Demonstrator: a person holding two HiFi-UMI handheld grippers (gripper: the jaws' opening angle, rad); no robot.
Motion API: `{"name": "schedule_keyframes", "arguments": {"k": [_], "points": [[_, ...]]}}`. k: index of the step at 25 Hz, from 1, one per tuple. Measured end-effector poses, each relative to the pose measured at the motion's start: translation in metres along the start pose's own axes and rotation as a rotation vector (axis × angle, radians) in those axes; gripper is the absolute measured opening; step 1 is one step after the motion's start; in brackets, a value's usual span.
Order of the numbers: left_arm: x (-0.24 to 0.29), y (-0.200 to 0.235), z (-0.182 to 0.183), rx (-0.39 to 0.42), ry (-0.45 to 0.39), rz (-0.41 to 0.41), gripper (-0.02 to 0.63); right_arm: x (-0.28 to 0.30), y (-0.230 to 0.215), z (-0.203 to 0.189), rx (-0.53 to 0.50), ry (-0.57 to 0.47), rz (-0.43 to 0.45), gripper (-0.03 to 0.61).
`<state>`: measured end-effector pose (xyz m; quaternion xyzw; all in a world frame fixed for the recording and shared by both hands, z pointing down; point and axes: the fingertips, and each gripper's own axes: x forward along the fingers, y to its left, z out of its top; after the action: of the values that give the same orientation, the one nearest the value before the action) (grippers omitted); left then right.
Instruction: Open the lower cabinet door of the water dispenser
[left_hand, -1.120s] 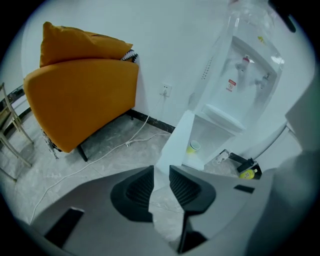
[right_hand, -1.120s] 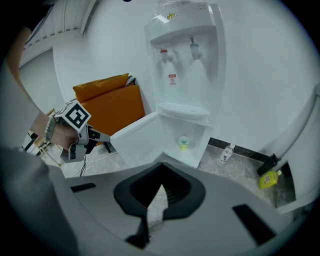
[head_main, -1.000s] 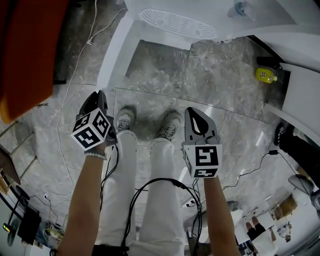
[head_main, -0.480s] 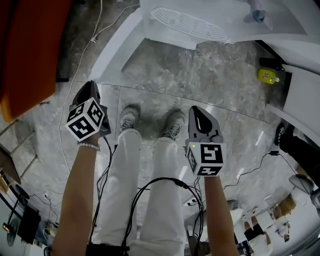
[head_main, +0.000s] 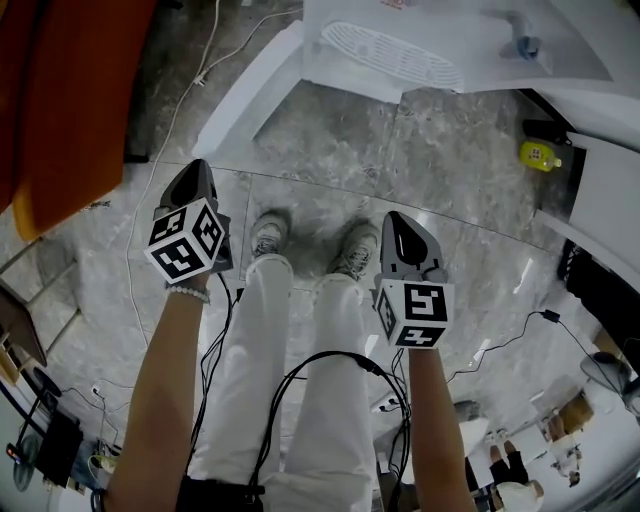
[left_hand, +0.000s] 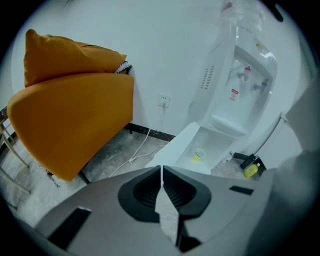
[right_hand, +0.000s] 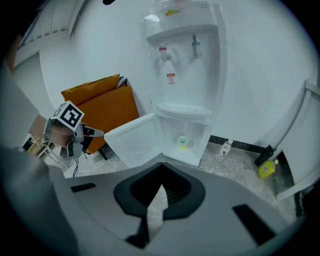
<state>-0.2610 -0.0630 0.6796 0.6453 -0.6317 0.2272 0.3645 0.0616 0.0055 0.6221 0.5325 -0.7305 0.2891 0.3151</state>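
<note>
The white water dispenser (right_hand: 185, 60) stands against the wall, its drip tray (head_main: 395, 55) at the top of the head view. Its lower cabinet door (right_hand: 132, 140) hangs open to the left, seen as a white panel (head_main: 250, 95) from above. A small cup (right_hand: 183, 142) sits inside the cabinet. My left gripper (head_main: 193, 185) hovers over the floor, short of the door's free edge and apart from it. Its jaws (left_hand: 161, 170) have closed tip to tip on nothing. My right gripper (head_main: 400, 225) is shut and empty, facing the open cabinet.
An orange chair (head_main: 60, 100) fills the left side. A power cord (head_main: 170, 110) runs across the marble floor beside it. A yellow bottle (head_main: 538, 152) and a clear bottle (right_hand: 226, 148) stand right of the dispenser. Cables (head_main: 310, 370) hang by my legs. A white panel (head_main: 600, 190) lies at right.
My left gripper has drifted forward, up the picture toward the door's edge. The right gripper has stayed where it was. The door stays open.
</note>
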Motion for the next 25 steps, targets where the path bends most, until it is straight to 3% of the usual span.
{"name": "schedule_keyframes", "arguments": {"k": [4,9,15,25], "points": [[-0.017,-0.02,0.018,0.035,-0.027,-0.081,0.021,-0.008,0.01,0.016,-0.016,-0.012,0.019,0.005],[-0.035,-0.051,0.04,0.164,-0.039,-0.18,0.014,-0.022,0.015,0.039,-0.018,-0.034,0.031,0.005],[-0.067,-0.097,0.068,0.262,-0.056,-0.306,0.014,-0.047,0.014,0.067,-0.007,-0.067,0.024,0.005],[-0.147,-0.162,0.122,0.327,-0.101,-0.464,0.012,-0.112,0.005,0.124,0.027,-0.141,0.003,0.005]]}}
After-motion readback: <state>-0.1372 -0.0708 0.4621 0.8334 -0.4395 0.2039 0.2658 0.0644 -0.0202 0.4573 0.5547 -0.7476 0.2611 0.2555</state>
